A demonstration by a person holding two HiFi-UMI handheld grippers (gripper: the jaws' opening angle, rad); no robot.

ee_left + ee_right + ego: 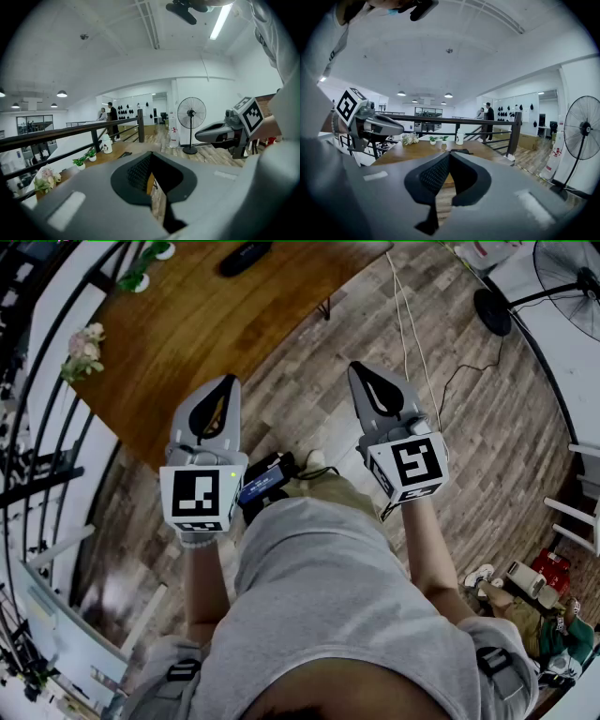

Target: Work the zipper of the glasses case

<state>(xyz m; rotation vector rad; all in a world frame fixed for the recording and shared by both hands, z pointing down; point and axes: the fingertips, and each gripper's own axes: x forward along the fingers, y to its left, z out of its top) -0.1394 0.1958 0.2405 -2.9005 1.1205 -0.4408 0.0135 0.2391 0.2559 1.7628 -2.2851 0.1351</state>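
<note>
Bench: the wooden bench [216, 324] stands ahead, well apart from the person, so nothing on it is within reach.
Left gripper: the left gripper [226, 382] has its fingers pressed together on nothing and is simply carried.
Right gripper: the right gripper [362, 368] is likewise closed and empty.
Glasses case: probably the dark oblong [246, 257] by the bench's right edge, toward its far end, untouched.
</note>
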